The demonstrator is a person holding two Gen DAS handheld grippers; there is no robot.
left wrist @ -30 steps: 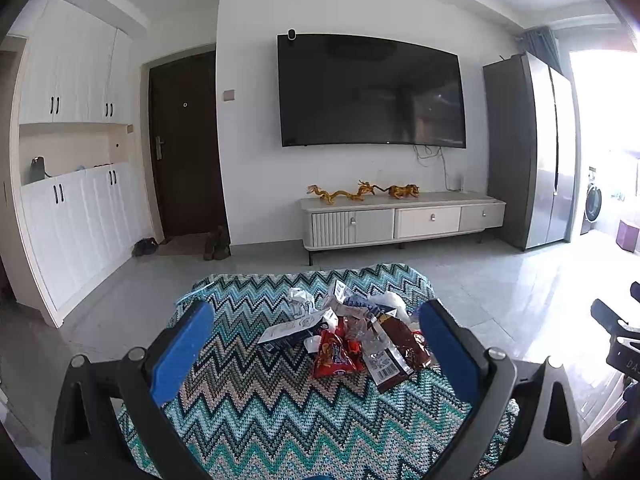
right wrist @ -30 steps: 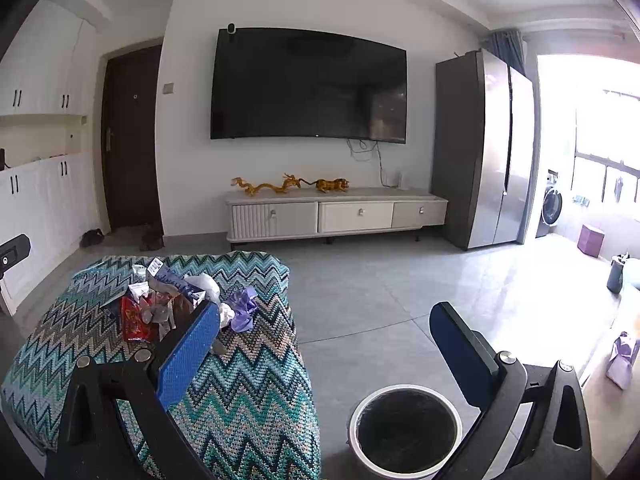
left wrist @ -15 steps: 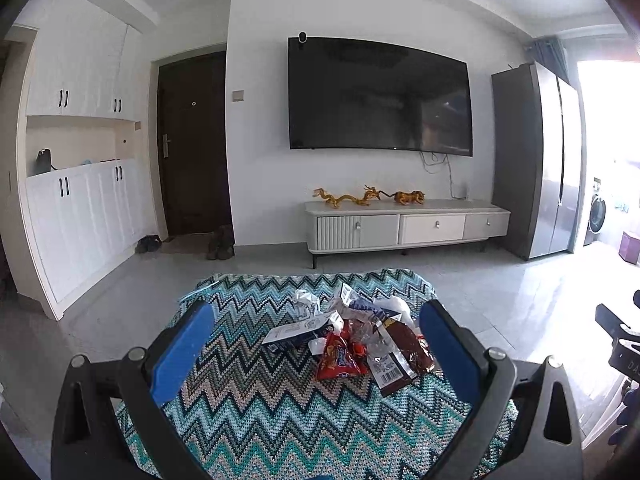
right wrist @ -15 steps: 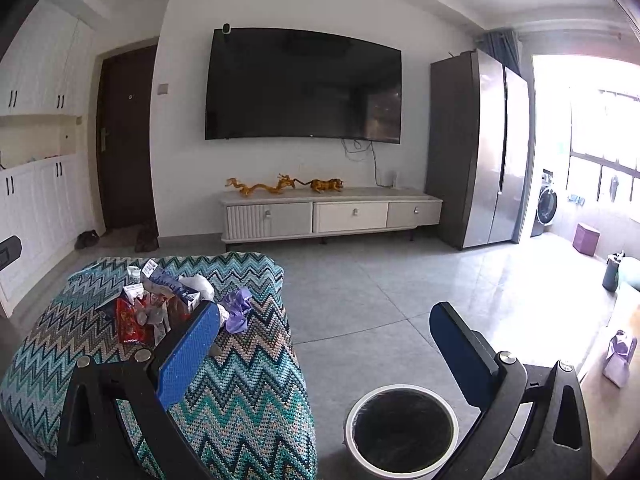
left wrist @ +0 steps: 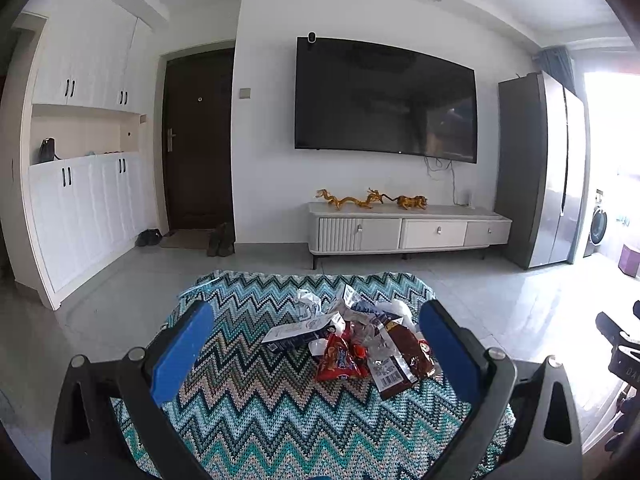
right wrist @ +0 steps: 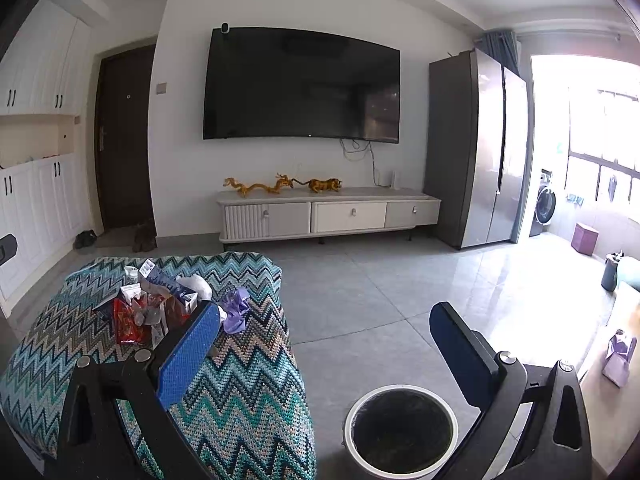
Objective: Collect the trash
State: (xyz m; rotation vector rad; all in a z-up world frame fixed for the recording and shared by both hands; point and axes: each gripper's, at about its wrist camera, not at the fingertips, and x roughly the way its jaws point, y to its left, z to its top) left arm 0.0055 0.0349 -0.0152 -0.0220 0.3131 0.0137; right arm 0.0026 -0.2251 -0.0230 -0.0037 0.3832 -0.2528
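A pile of trash lies on a low table under a zigzag cloth (left wrist: 256, 412): a red snack wrapper (left wrist: 340, 360), a brown wrapper with a barcode (left wrist: 400, 356), a white-and-blue carton (left wrist: 300, 330) and crumpled white paper (left wrist: 308, 300). My left gripper (left wrist: 316, 344) is open and empty, held above the cloth just short of the pile. My right gripper (right wrist: 324, 340) is open and empty, to the right of the table (right wrist: 248, 392). In the right wrist view the pile (right wrist: 156, 304) sits left of the left finger, with a purple crumpled piece (right wrist: 236, 312) beside it. A round white bin with a dark liner (right wrist: 400, 432) stands on the floor below the right gripper.
A white TV cabinet (left wrist: 408, 228) with gold figurines and a wall TV (left wrist: 384, 100) stand at the far wall. A tall grey fridge (right wrist: 480, 152) is at the right. A dark door (left wrist: 200, 140) and white cupboards are at the left. Grey tile floor (right wrist: 400, 280) lies between.
Both views have shifted slightly: the left gripper has tilted up and moved a little. The trash pile and bin have not moved. Both grippers stay open.
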